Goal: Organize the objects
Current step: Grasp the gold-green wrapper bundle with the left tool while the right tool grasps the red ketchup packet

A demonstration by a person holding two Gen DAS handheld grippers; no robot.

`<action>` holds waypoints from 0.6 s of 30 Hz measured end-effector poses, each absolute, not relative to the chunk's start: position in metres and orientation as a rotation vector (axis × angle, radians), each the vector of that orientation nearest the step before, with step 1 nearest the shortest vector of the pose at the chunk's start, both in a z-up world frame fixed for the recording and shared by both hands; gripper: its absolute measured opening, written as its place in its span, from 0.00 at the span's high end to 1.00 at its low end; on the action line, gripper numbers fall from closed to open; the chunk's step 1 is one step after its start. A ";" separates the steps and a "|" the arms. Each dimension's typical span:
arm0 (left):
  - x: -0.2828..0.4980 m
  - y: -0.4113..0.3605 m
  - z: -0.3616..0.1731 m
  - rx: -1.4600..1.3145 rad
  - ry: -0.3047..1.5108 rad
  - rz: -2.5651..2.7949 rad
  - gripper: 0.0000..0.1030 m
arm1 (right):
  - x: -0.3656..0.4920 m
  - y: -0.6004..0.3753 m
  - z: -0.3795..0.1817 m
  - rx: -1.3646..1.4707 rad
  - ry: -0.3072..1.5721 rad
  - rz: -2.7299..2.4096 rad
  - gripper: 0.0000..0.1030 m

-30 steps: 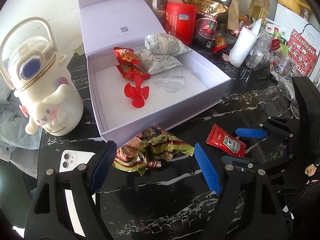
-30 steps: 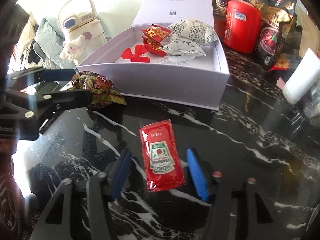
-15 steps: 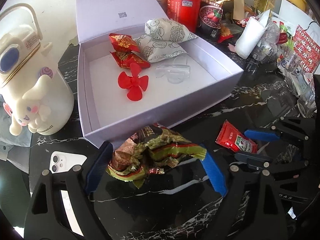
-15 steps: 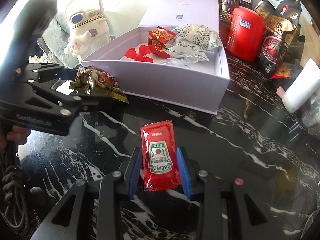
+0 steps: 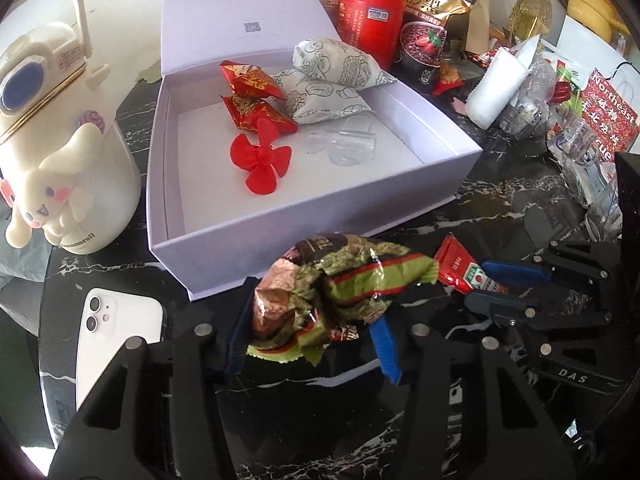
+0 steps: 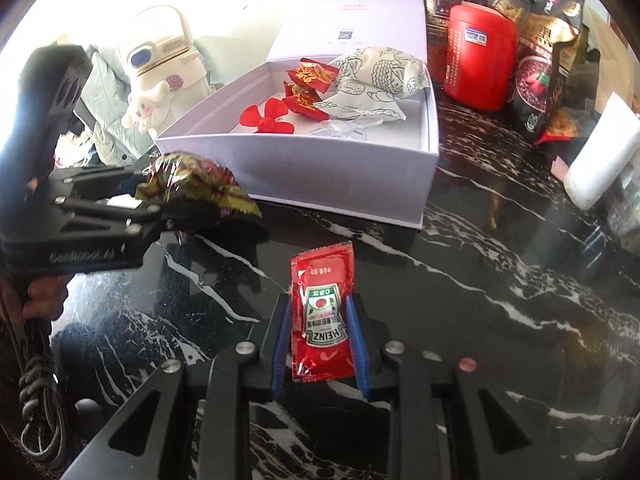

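Note:
My left gripper [image 5: 312, 340] is shut on a crumpled green and brown snack wrapper [image 5: 336, 284] and holds it above the black marble table, just in front of the open lilac box [image 5: 304, 236]. My right gripper [image 6: 320, 344] is shut on a red Heinz ketchup packet [image 6: 322, 312], lifted a little off the table. The box holds a red propeller [image 5: 260, 160], two red candy packets [image 5: 252, 80], two white patterned pouches [image 5: 336, 60] and a clear plastic piece [image 5: 344, 144]. In the right wrist view the left gripper [image 6: 160, 200] with the wrapper [image 6: 192, 184] is at the left, beside the box [image 6: 320, 176].
A white Cinnamoroll bottle [image 5: 52, 140] stands left of the box. A white phone [image 5: 116, 332] lies at the front left. A red canister [image 5: 372, 20], snack bags [image 5: 436, 28], a white roll [image 5: 496, 84] and plastic clutter [image 5: 576, 136] crowd the back right.
Both grippers have closed, the left on the wrapper and the right on the ketchup packet. Both have lifted their loads off the table and moved closer to the box.

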State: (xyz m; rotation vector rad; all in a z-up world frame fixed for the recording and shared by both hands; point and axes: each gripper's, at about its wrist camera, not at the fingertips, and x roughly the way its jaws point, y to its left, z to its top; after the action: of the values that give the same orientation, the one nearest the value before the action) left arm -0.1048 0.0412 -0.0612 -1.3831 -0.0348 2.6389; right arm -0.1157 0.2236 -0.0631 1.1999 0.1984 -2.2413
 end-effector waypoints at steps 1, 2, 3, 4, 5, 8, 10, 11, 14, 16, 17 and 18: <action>-0.103 0.042 -0.060 -1.377 -0.046 2.624 0.52 | -0.116 0.225 -0.063 1.203 0.183 -2.235 0.75; -0.102 0.043 -0.059 -1.371 -0.054 2.614 0.52 | -0.115 0.226 -0.063 1.204 0.176 -2.233 0.76; -0.100 0.045 -0.058 -1.367 -0.057 2.607 0.52 | -0.114 0.227 -0.063 1.206 0.173 -2.233 0.76; -0.099 0.047 -0.058 -1.363 -0.056 2.603 0.52 | -0.113 0.228 -0.063 1.208 0.173 -2.236 0.76; -0.097 0.048 -0.056 -1.359 -0.055 2.603 0.52 | -0.112 0.229 -0.063 1.211 0.173 -2.240 0.76; -0.090 0.050 -0.052 -1.344 -0.058 2.606 0.52 | -0.108 0.232 -0.062 1.212 0.166 -2.244 0.76; -0.087 0.052 -0.049 -1.335 -0.061 2.610 0.52 | -0.104 0.233 -0.059 1.207 0.162 -2.244 0.76; -0.085 0.052 -0.047 -1.330 -0.060 2.614 0.52 | -0.102 0.233 -0.058 1.203 0.164 -2.245 0.76; -0.080 0.053 -0.043 -1.318 -0.059 2.620 0.52 | -0.097 0.234 -0.053 1.189 0.169 -2.248 0.76; -0.076 0.054 -0.041 -1.314 -0.061 2.622 0.52 | -0.092 0.234 -0.049 1.177 0.178 -2.256 0.76; -0.074 0.054 -0.040 -1.313 -0.062 2.624 0.52 | -0.090 0.233 -0.047 1.172 0.180 -2.259 0.76; -0.073 0.055 -0.039 -1.316 -0.062 2.626 0.52 | -0.089 0.233 -0.046 1.168 0.181 -2.260 0.76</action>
State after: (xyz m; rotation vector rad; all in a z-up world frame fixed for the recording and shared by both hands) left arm -0.0728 0.0545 -0.0393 -1.3155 -0.0616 2.6257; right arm -0.0887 0.2330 -0.0457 1.1682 0.1810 -2.2596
